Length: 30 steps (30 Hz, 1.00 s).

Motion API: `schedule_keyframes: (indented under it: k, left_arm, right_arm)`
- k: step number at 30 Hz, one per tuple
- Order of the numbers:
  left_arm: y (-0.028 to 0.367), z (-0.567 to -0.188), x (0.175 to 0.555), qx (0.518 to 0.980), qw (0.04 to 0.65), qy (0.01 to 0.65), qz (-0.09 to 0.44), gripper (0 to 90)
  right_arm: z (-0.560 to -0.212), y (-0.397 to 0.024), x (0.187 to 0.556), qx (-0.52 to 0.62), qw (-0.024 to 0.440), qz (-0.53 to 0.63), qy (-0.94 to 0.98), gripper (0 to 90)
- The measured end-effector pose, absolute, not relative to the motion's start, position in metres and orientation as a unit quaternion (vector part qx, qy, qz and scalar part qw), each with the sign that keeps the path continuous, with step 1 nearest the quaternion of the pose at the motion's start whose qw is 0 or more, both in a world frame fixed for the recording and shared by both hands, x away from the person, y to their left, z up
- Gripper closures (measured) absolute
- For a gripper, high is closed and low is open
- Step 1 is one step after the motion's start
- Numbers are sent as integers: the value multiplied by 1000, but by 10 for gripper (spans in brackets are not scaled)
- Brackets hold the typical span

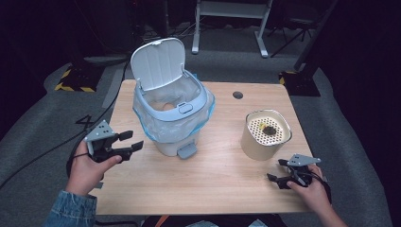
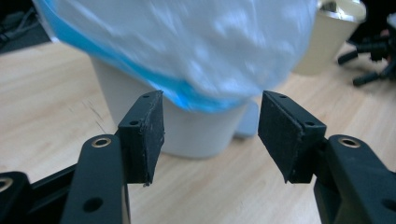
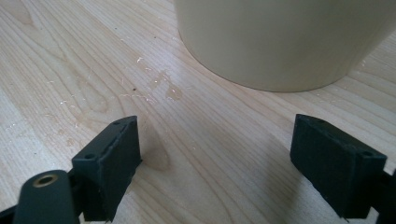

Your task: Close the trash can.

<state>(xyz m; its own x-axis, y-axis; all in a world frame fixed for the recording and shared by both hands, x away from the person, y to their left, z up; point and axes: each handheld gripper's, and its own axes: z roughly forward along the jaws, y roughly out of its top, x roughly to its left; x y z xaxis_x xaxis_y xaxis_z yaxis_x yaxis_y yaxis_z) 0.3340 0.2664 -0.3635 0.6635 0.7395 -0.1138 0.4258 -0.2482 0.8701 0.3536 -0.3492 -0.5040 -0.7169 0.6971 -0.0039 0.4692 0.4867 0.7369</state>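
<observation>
Lidded pedal bin (image 1: 170, 111), lid up, bag-lined, at frame centre-left.
Your left gripper (image 1: 128, 141) and right gripper (image 1: 276, 170) hold jaws open, empty, over the wooden counter (image 1: 213, 175).

White pedal bin (image 1: 170, 111), lid up, beside cream canister (image 1: 265, 135).

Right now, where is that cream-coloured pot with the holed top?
In the high view the cream pot stands on the right half of the table, right of the lidded bin and just beyond the right gripper.
</observation>
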Motion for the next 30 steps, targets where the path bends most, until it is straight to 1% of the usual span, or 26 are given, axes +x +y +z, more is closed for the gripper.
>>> schedule_keyframes:
  k: [4,13,15,22,30]
  left_arm:
    - [269,-343,343,761,497,379,172,418]
    - [270,-299,367,760,494,371,201,413]
    - [271,-292,373,756,500,371,201,413]
    - [271,-275,394,743,509,375,218,407]
    - [269,-266,420,735,513,380,229,408]
  right_arm:
    - [-504,-349,354,344,152,372,849,158]
    - [-504,-349,353,344,152,372,849,158]
    - [-504,-349,353,344,152,372,849,158]
    - [-504,-349,353,344,152,372,849,158]
    - [-504,-349,353,344,152,372,849,158]
